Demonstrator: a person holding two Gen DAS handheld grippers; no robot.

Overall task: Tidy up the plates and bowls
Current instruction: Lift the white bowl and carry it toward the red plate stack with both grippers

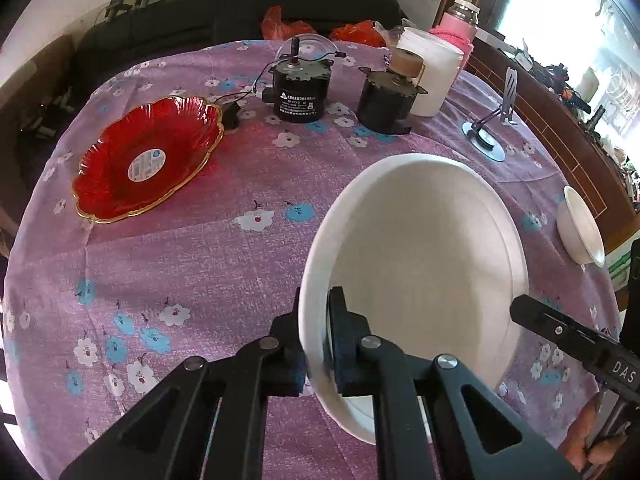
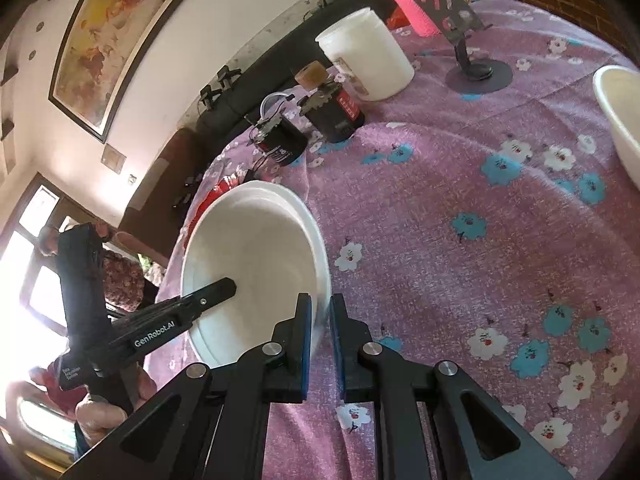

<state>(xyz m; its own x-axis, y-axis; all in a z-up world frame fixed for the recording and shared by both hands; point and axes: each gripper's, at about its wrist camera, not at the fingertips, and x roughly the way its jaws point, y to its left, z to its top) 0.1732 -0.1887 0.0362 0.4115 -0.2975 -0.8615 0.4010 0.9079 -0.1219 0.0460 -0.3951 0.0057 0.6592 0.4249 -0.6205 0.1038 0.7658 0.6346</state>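
Note:
A large white deep plate [image 1: 420,248] is tilted over the purple flowered tablecloth [image 1: 224,264], gripped from two sides. My left gripper [image 1: 317,297] is shut on its near left rim, one pad inside and one outside. My right gripper [image 2: 321,300] is shut on the opposite rim of the same white plate [image 2: 256,248]; in the left wrist view one right finger [image 1: 532,314] reaches over the edge. The left gripper [image 2: 222,290] also shows in the right wrist view, held by a hand. A red scalloped glass plate [image 1: 148,156] lies at the far left. A small white bowl [image 1: 580,228] sits at the right edge.
Two black motors [image 1: 302,96] [image 1: 386,104], a white tub [image 1: 430,72] and a pink bottle [image 1: 456,28] stand along the table's back. A phone stand [image 1: 486,136] is at back right. A black sofa [image 1: 224,8] lies behind the table.

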